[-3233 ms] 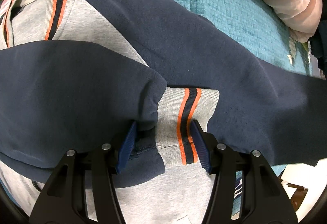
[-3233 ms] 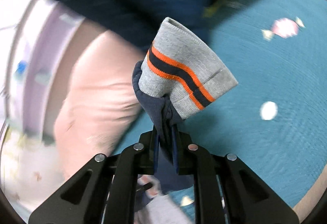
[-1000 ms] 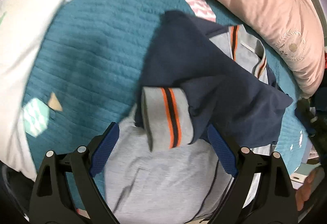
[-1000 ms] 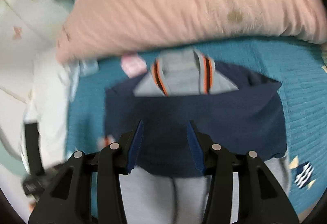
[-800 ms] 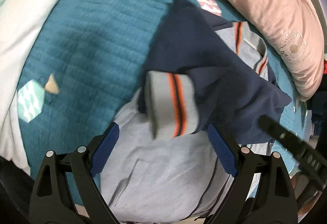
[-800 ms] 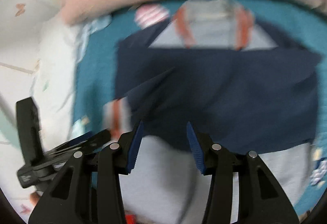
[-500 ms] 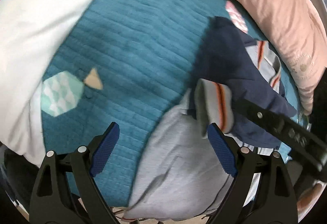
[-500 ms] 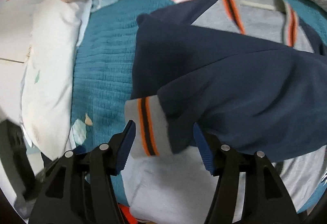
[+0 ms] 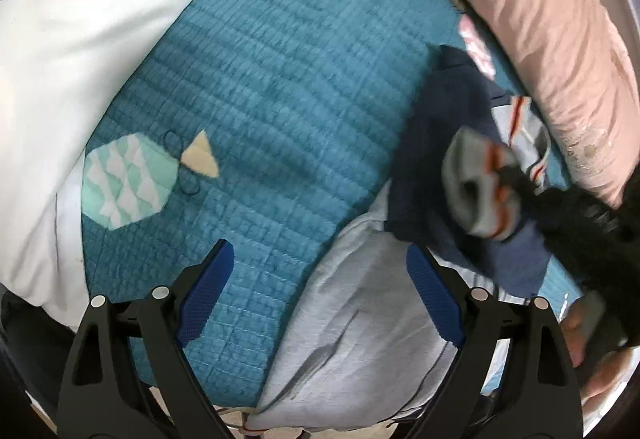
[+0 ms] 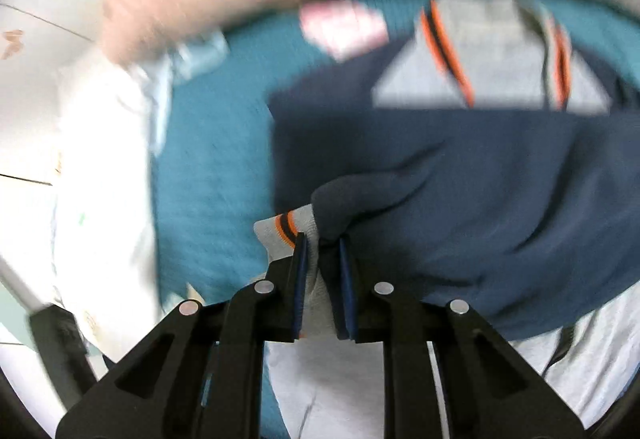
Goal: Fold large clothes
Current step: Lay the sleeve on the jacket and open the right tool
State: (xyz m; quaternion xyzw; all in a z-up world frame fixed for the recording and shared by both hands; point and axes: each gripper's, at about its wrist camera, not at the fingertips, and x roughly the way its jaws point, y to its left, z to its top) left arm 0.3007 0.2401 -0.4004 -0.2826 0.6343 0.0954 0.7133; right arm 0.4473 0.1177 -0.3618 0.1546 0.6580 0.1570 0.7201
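A navy and grey jacket (image 10: 480,199) lies on the teal quilt (image 9: 280,99), both navy sleeves folded across its chest and the striped collar (image 10: 492,59) at the far end. My right gripper (image 10: 322,243) is closing its jaws on the grey cuff (image 10: 280,235) with orange and navy stripes, which is pinched between the pads. The left wrist view shows that cuff (image 9: 468,179) lifted slightly, with the right gripper (image 9: 516,179) on it. My left gripper (image 9: 320,255) hangs wide open over the quilt and the jacket's grey hem side (image 9: 360,319), with nothing between its pads.
A long pink pillow (image 9: 540,19) lies along the far side of the jacket. A white pillow (image 9: 80,19) borders the quilt at the left. A person's hand (image 9: 580,327) holds the right gripper at the lower right edge.
My right gripper came down onto the striped cuff and narrowed its jaws around it. My left gripper slid left off the jacket toward bare quilt and stayed open.
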